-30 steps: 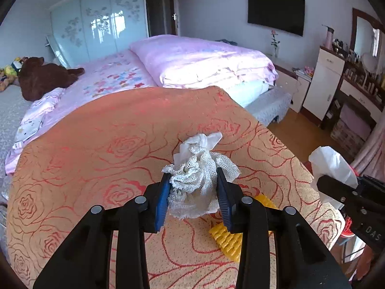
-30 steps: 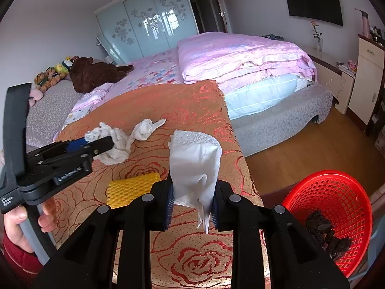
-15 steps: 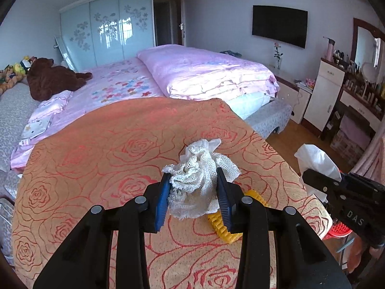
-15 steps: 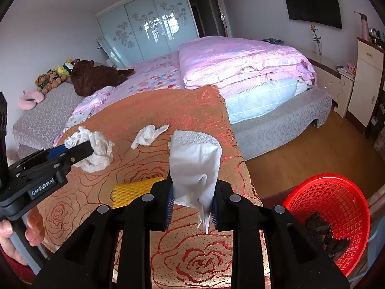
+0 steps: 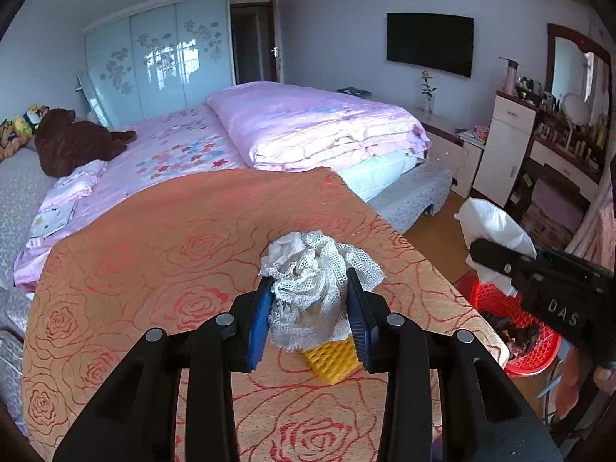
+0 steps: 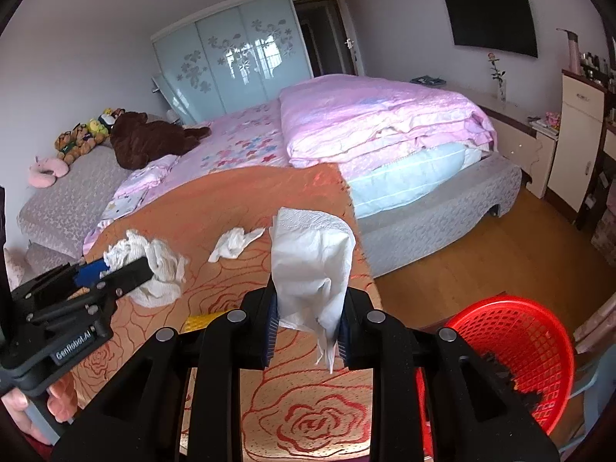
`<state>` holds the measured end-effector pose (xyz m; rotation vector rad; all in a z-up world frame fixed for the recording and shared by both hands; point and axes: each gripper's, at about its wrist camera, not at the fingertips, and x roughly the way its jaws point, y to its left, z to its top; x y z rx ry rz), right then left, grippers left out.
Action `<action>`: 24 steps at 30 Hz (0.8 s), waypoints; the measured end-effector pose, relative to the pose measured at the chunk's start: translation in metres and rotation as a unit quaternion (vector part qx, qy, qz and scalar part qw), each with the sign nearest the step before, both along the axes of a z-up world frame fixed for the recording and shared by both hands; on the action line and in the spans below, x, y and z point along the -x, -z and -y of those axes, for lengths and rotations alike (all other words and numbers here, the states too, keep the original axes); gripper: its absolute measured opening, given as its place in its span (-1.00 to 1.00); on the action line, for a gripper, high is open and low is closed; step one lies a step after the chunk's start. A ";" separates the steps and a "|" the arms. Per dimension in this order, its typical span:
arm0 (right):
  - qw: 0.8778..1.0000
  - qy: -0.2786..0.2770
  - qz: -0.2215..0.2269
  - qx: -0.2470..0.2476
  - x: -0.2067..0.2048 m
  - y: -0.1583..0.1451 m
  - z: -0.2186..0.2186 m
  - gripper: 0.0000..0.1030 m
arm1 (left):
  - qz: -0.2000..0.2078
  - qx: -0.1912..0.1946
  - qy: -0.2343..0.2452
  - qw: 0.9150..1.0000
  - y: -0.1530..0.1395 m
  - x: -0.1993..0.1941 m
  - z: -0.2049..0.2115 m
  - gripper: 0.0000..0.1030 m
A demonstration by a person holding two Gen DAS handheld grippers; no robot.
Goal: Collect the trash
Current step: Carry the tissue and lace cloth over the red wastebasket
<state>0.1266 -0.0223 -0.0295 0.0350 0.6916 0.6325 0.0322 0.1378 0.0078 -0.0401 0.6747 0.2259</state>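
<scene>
My left gripper (image 5: pixel 310 313) is pinching a crumpled wad of white mesh (image 5: pixel 313 288) and my right gripper (image 6: pixel 306 325) is clamped on a limp white tissue (image 6: pixel 312 261), both held above the orange rose-patterned blanket (image 5: pixel 154 254). I judge both scraps feather-light, soft and apt to slip, so a grip through the bunched middle suits them. The red basket (image 6: pixel 535 342) waits at four o'clock in the right view, with a second tissue (image 6: pixel 235 242) lying at eleven o'clock on the blanket.
</scene>
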 end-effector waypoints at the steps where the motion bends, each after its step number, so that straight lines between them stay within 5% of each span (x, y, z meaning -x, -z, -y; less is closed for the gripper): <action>1: 1.000 0.003 0.003 0.000 -0.001 -0.002 0.002 -0.52 | 0.000 -0.001 0.001 1.000 0.000 0.000 0.002 -0.33; 24: 0.994 0.100 0.011 0.037 -0.008 -0.002 0.097 -0.52 | -0.007 0.004 0.082 0.997 0.002 -0.026 0.066 -0.33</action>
